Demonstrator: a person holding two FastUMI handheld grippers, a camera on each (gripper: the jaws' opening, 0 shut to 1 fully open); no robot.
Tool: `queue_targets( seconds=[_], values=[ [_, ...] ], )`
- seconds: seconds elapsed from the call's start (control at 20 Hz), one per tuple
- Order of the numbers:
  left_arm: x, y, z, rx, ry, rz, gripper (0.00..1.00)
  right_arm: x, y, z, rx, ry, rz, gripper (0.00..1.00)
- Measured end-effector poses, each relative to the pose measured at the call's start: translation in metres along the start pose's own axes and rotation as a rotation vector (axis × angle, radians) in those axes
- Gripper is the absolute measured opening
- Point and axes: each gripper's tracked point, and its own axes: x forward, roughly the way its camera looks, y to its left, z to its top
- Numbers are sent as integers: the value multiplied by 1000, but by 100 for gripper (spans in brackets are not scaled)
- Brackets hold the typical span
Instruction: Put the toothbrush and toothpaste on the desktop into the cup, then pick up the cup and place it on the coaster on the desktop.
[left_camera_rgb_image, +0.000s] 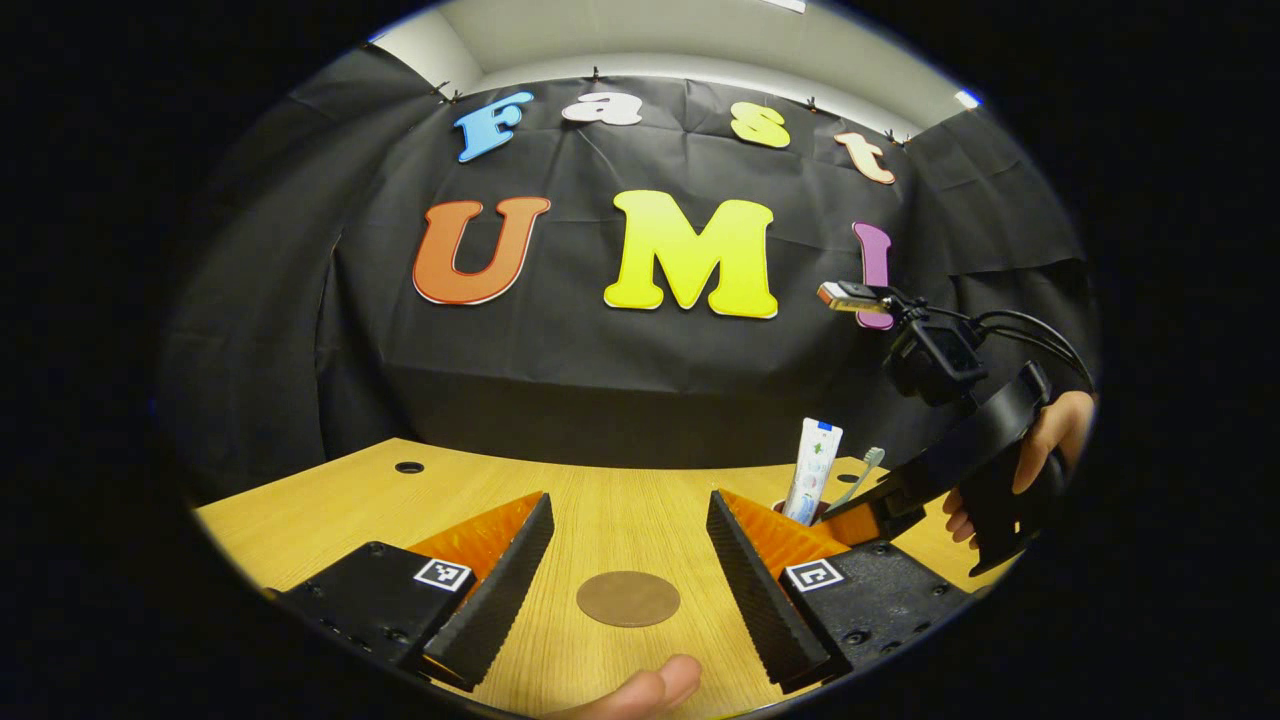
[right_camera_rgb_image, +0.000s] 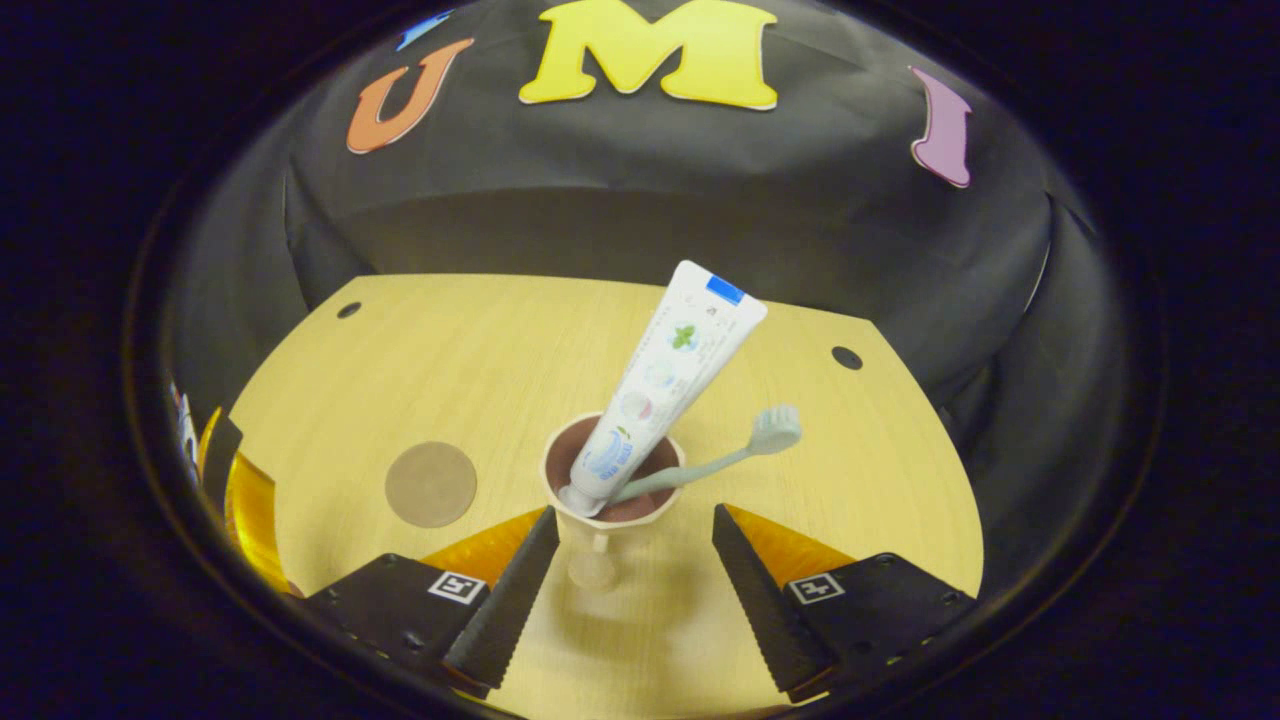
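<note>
A pale cup (right_camera_rgb_image: 612, 520) with a brown inside stands upright on the wooden desk. A white toothpaste tube (right_camera_rgb_image: 665, 380) and a pale green toothbrush (right_camera_rgb_image: 740, 450) lean out of it. My right gripper (right_camera_rgb_image: 632, 530) is open, its jaws flanking the cup; the left fingertip is at the rim and the right one stands apart. The round brown coaster (right_camera_rgb_image: 431, 484) lies bare to the cup's left. In the left gripper view the coaster (left_camera_rgb_image: 628, 598) lies between my open left gripper's (left_camera_rgb_image: 630, 520) fingers. The tube (left_camera_rgb_image: 815, 470), brush (left_camera_rgb_image: 862, 470) and right gripper (left_camera_rgb_image: 880, 505) are farther right.
A hand (left_camera_rgb_image: 1045, 440) holds the right gripper's black body and cables. A thumb tip (left_camera_rgb_image: 650, 688) shows at the near edge. The desk (right_camera_rgb_image: 450, 350) has small cable holes (right_camera_rgb_image: 846, 357) near its back corners. My left gripper's orange side (right_camera_rgb_image: 228, 480) shows left of the coaster.
</note>
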Motion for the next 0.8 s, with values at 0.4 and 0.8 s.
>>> queue_targets(
  seconds=[0.4, 0.8],
  values=[
    [-1, 2, 2, -9, -5, -4, 98, 31, 13, -25, 104, 160, 61, 76],
    [-1, 1, 1, -13, -3, -15, 98, 36, 17, -58, 124, 258, 68, 25]
  ],
)
